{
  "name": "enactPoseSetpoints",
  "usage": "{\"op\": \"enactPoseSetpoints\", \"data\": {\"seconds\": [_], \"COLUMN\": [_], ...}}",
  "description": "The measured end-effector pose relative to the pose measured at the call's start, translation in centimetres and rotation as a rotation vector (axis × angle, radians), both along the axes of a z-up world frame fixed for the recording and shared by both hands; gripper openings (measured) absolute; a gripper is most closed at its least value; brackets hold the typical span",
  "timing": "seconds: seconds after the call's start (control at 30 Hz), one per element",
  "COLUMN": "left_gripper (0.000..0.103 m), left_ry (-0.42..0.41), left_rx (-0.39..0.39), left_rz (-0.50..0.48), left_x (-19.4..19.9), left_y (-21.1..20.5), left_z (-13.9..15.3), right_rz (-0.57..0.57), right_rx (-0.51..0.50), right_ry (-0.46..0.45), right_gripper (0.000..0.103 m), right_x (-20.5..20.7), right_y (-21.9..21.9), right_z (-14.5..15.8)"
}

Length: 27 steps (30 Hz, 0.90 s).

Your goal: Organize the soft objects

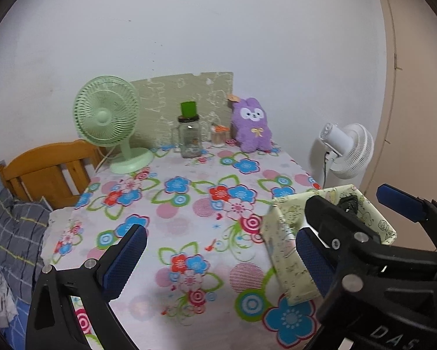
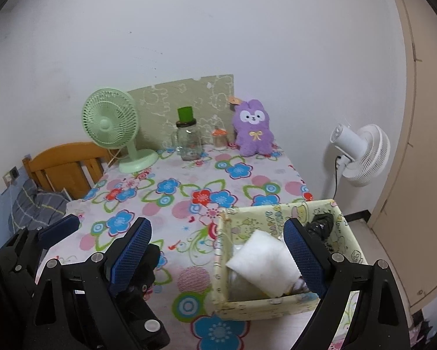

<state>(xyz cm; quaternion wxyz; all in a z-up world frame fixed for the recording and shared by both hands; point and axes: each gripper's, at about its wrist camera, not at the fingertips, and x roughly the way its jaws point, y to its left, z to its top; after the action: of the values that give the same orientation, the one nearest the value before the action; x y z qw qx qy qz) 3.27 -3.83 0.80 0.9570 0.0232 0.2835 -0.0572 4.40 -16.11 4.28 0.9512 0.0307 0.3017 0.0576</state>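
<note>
A pale yellow patterned fabric box [image 2: 276, 303] stands at the near right corner of the flowered table [image 2: 174, 192]. In it lie a white soft pad [image 2: 262, 262] and a black bundle [image 2: 320, 224]. My right gripper [image 2: 218, 255] hangs open above the box, its pads clear of the white pad. My left gripper [image 1: 219, 259] is open over the cloth to the left of the box [image 1: 288, 262], with nothing between its fingers. A purple plush bunny [image 1: 252, 125] sits upright at the table's far edge by the wall.
At the back of the table stand a green desk fan [image 1: 107, 116], a glass jar with a green lid [image 1: 189, 137] and a small orange-topped jar [image 1: 219, 135]. A white floor fan [image 1: 349, 151] is at the right. A wooden headboard [image 1: 49, 169] and a plaid pillow [image 1: 14, 233] are at the left.
</note>
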Motion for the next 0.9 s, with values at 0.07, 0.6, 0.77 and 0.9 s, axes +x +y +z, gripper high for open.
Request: {"op": "enactPoseSetpoints", "data": {"seconds": [0.07,0.6,0.77,0.9], "left_gripper": [0.103,0.103,0.103,0.103], "left_ry": [-0.007,-0.057,-0.070,-0.073], "left_rx": [-0.001,-0.020,-0.041,-0.049], "left_rz": [0.012,0.082,0.091,0.101], "left_x": [-0.3,-2.3,-2.6,-2.8], "left_y": [0.8,6.0,6.6,6.9], "left_z": [0.2,1.4,1.6,1.8], "right_rz": [0.002,-0.007,0.000,0.001], "right_rx": [0.005,0.020,0.004,-0.003], "right_ry": [-0.005,-0.055,-0.062,-0.070], "right_gripper": [0.094,0.096,0.096,0.096], "right_x": [-0.1,-1.7,-2.0,-2.3], "right_y": [0.5,3.1,3.6,3.8], "right_z": [0.2,1.7,2.0,2.3]}}
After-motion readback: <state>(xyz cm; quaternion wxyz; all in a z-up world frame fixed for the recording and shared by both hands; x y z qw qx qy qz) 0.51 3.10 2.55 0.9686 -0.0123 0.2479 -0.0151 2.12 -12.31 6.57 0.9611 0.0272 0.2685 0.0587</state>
